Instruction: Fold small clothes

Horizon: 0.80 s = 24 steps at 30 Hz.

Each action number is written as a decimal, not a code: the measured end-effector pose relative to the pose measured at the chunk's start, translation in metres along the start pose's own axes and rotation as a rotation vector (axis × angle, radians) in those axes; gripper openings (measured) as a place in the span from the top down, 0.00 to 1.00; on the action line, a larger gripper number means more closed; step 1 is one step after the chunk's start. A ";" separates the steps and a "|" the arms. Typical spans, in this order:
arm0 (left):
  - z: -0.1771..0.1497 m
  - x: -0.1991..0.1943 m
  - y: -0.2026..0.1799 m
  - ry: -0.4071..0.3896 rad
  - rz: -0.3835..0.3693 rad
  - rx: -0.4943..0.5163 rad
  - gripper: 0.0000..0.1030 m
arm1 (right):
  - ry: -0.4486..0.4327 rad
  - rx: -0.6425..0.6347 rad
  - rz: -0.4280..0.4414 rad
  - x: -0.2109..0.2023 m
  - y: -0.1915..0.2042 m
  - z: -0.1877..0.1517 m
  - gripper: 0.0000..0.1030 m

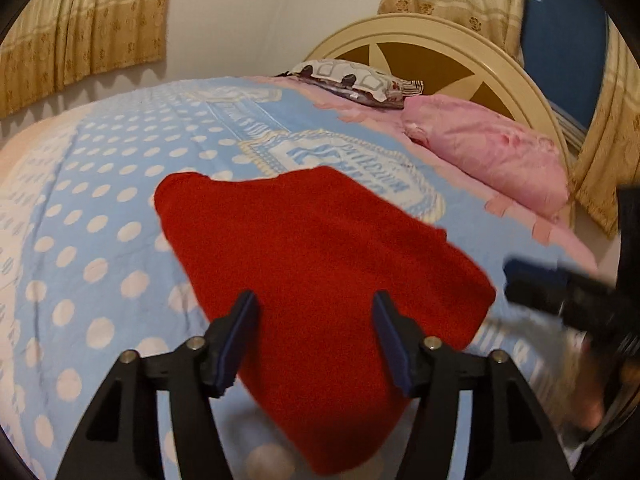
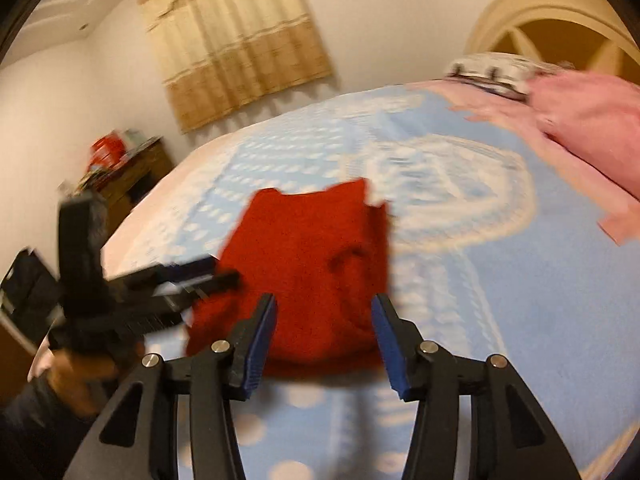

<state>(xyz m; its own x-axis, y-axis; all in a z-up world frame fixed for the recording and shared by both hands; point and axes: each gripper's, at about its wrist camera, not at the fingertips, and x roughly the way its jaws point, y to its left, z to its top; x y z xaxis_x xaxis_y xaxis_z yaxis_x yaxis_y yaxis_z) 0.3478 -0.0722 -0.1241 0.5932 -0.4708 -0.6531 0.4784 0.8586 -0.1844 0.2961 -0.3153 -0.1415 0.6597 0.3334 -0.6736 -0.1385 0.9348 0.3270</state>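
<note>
A red garment (image 1: 320, 240), folded into a compact shape, lies flat on the blue bedspread with white dots (image 1: 100, 208). My left gripper (image 1: 316, 300) hovers open over its near edge, and its blue pads (image 1: 240, 340) grip nothing. The right gripper (image 1: 536, 280) shows blurred at the garment's right corner. In the right wrist view the red garment (image 2: 312, 248) lies ahead on the bedspread (image 2: 500, 280). My right gripper (image 2: 324, 300) stands open above the near edge with nothing pinched. The left gripper (image 2: 200, 272) reaches in from the left at the garment's left edge.
A pink pillow (image 1: 488, 160) and a patterned pillow (image 1: 352, 80) lie at the cream headboard (image 1: 440, 52). Beige curtains (image 1: 80, 20) hang behind the bed. A wooden cabinet (image 2: 132, 176) with clutter stands beyond the bed's far side. A person's hand (image 2: 80, 380) holds the left gripper.
</note>
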 end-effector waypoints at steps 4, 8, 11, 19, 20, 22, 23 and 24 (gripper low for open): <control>-0.006 -0.001 -0.003 -0.016 0.013 0.015 0.31 | 0.077 -0.077 0.079 0.037 0.026 0.026 0.51; -0.017 0.002 -0.003 -0.023 0.020 0.034 0.22 | 0.189 -0.078 -0.064 0.089 0.014 0.027 0.51; -0.024 0.010 0.000 0.009 0.013 0.026 0.20 | 0.232 0.066 -0.013 0.100 -0.018 0.019 0.52; -0.031 0.019 0.015 0.037 -0.027 -0.069 0.10 | 0.250 -0.058 -0.095 0.080 0.008 0.030 0.51; -0.032 0.019 0.016 0.040 -0.030 -0.074 0.10 | 0.232 -0.063 -0.091 0.079 0.014 0.038 0.51; -0.033 0.020 0.015 0.044 -0.035 -0.078 0.10 | 0.209 -0.102 -0.086 0.084 0.028 0.054 0.51; -0.033 0.021 0.014 0.046 -0.032 -0.075 0.10 | 0.210 -0.123 -0.083 0.092 0.035 0.063 0.51; -0.034 0.021 0.014 0.048 -0.030 -0.072 0.10 | 0.216 -0.134 -0.083 0.099 0.037 0.068 0.51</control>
<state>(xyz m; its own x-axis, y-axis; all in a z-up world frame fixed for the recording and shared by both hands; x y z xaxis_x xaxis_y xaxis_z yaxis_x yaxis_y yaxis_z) 0.3447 -0.0635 -0.1651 0.5469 -0.4877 -0.6805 0.4463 0.8575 -0.2559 0.4064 -0.2558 -0.1505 0.5018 0.2596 -0.8251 -0.1962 0.9632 0.1838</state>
